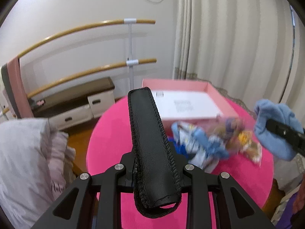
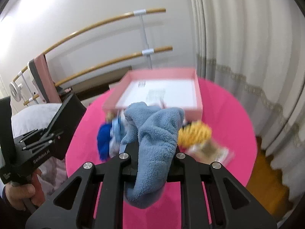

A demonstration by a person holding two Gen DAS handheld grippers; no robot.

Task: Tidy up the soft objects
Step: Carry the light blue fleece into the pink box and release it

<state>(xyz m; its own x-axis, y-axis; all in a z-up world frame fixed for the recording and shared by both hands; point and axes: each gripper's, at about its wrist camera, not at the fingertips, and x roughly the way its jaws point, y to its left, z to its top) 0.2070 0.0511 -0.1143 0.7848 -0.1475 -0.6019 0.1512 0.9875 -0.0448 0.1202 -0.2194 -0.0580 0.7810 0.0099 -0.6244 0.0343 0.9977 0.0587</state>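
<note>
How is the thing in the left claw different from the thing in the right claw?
The black case in the left claw is smooth, stitched leather, long and stiff. The blue cloth in the right claw is fluffy fleece, limp and bunched up. Both are clamped and held above the pink table.

Over a round pink table (image 1: 114, 133), an open pink box (image 2: 197, 95) sits toward twelve o'clock, its white floor bare and clear to enter from above. A blurred heap of soft toys and cloths (image 1: 209, 143) crowds the box's near wall, blocking a low path in. Bare pink tabletop lies free at nine o'clock in the left wrist view and at three o'clock in the right. Curtains (image 2: 247, 57) hem the table at two o'clock; a grey pillow (image 1: 24, 162) stands off its edge at eight.
</note>
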